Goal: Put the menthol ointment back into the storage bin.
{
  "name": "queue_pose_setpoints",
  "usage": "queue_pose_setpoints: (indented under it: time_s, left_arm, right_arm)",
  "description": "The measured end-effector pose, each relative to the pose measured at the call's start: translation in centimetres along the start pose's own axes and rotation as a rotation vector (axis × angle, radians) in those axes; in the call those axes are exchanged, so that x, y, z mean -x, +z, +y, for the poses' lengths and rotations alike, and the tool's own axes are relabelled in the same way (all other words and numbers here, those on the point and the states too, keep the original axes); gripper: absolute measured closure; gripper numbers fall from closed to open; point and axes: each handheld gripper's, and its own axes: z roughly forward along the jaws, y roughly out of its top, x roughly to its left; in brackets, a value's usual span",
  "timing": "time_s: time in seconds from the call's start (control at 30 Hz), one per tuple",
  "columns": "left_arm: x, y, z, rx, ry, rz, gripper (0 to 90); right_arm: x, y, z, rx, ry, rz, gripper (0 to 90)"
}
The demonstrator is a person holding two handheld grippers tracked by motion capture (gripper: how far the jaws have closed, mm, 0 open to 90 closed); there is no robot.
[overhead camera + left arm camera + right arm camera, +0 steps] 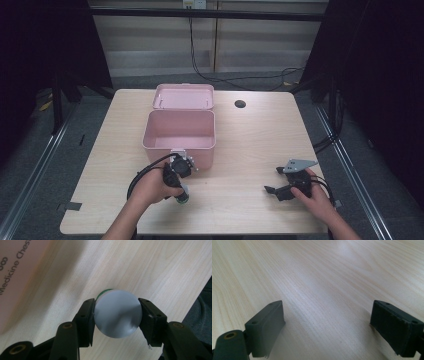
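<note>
My left gripper (181,191) is shut on a small green bottle (183,198) near the table's front edge, just in front of the pink box (150,140). In the left gripper view the two black jaws of my left gripper (116,305) press on either side of the bottle's round grey-white cap (117,315). The box stands open, with its lid (183,96) tipped back behind it; its side (15,272) reads "Medicine Chest". My right gripper (274,180) rests at the front right, open. Its jaws (327,315) stand wide apart over bare wood.
The light wooden table (250,145) has a round dark cable hole (240,104) at the back right of the box. Black cables (220,77) trail on the floor behind the table. Metal rails run along both sides of the table.
</note>
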Motion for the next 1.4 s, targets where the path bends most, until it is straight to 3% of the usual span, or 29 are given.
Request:
queue_pose_setpoints:
  time_s: [0.1, 0.27, 0.8, 0.93, 0.97, 1.07, 1.4]
  left_arm:
    - [0.1, -0.3, 0.2, -0.017, -0.017, -0.011, 50.3]
    - [0.4, -1.8, 0.8, -0.003, -0.040, -0.039, 50.3]
    - [0.6, -6.4, 3.1, -0.019, -0.060, -0.067, 50.4]
    - [0.5, -7.2, 3.4, -0.027, -0.047, -0.076, 50.4]
    - [0.6, -7.3, 3.5, -0.022, -0.064, -0.074, 50.4]
    - [0.5, -7.6, 3.8, -0.025, -0.053, -0.079, 50.4]
    - [-0.1, -9.3, 4.7, -0.007, -0.081, -0.090, 50.4]
  right_arm:
    - [0.0, 0.0, 0.0, -0.001, 0.001, 0.000, 11.1]
    - [0.0, 0.0, 0.0, 0.000, 0.000, 0.000, 11.1]
    - [0.0, 0.0, 0.0, 0.003, 0.000, -0.002, 11.1]
    - [0.0, 0.0, 0.0, 0.003, -0.001, -0.002, 11.1]
    - [0.0, 0.0, 0.0, 0.003, -0.001, -0.002, 11.1]
    - [0.0, 0.0, 0.0, 0.003, -0.001, -0.002, 11.1]
    - [0.0, 0.0, 0.0, 0.003, -0.001, -0.003, 11.1]
